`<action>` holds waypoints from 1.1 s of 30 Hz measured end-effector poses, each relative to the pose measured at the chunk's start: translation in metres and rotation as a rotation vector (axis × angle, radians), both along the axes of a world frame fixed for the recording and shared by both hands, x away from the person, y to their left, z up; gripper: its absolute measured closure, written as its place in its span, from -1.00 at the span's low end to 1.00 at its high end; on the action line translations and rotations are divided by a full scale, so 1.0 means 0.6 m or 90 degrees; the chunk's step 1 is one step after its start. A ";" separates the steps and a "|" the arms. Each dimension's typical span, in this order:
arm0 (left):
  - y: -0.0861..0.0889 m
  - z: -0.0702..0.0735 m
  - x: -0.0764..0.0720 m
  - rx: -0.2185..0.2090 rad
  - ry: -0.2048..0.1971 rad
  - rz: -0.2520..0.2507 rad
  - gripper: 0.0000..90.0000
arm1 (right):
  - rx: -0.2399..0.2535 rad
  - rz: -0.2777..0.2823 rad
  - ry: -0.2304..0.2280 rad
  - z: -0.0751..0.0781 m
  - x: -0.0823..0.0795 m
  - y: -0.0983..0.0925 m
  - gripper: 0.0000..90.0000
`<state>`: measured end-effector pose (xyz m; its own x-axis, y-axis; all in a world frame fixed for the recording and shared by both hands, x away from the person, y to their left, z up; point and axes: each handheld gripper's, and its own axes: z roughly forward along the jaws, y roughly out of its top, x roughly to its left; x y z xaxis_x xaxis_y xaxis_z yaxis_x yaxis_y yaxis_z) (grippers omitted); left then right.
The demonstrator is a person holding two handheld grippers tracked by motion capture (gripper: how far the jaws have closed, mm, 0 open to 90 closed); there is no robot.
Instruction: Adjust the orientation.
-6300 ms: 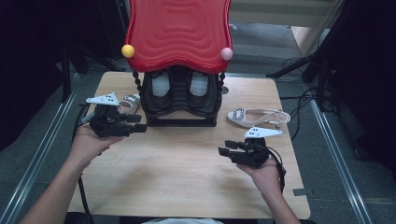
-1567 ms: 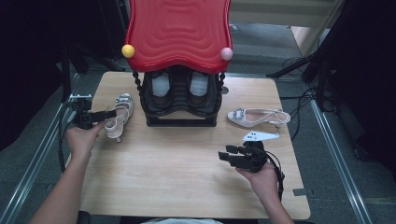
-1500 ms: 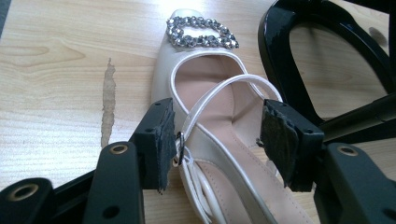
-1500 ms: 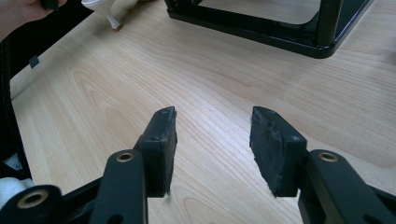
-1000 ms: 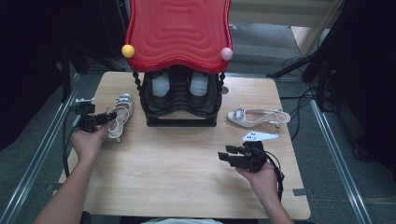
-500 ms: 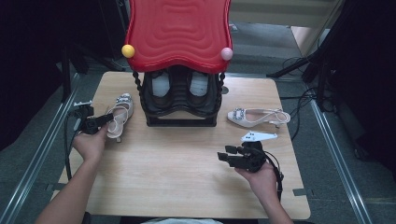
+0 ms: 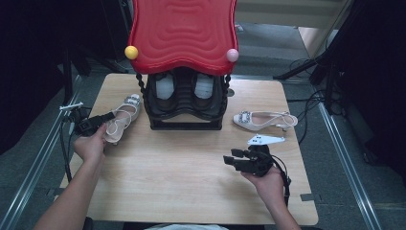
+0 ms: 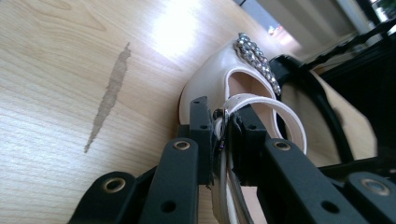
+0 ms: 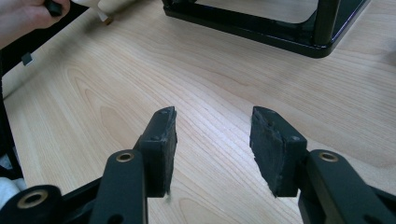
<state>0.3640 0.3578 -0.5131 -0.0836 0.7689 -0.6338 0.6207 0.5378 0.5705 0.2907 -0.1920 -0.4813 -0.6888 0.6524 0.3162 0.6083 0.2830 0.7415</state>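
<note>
Sandal [image 7: 122, 120] at the worktop's [image 7: 191, 182] far left now sits pinched by its strap in the left gripper [image 8: 223, 133], whose jaws have just closed, so lifting can follow; right gripper [image 9: 212, 149] rests spread.

a pale wooden table [image 7: 191, 182] stands on grey floor [image 7: 364, 191], dark surroundings either side, cables [image 7: 311, 96] trailing right.

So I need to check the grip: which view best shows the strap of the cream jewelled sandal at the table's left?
The left gripper view: the cream jewelled sandal's strap sits pinched between the left gripper. The high view shows that sandal small, the strap thin. The right gripper view catches a sliver of it at its top edge.
</note>
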 end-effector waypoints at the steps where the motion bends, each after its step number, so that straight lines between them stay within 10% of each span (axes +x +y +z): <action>1: 0.001 0.001 0.000 -0.007 -0.008 0.001 0.80 | 0.000 0.000 0.000 0.000 0.000 0.000 0.17; 14: 0.008 0.041 0.018 -0.036 -0.038 -0.006 0.81 | 0.001 -0.001 -0.002 -0.003 0.002 -0.002 0.15; 33: 0.005 0.205 0.049 -0.052 -0.121 0.000 0.80 | 0.000 0.006 -0.002 -0.003 0.001 0.001 0.13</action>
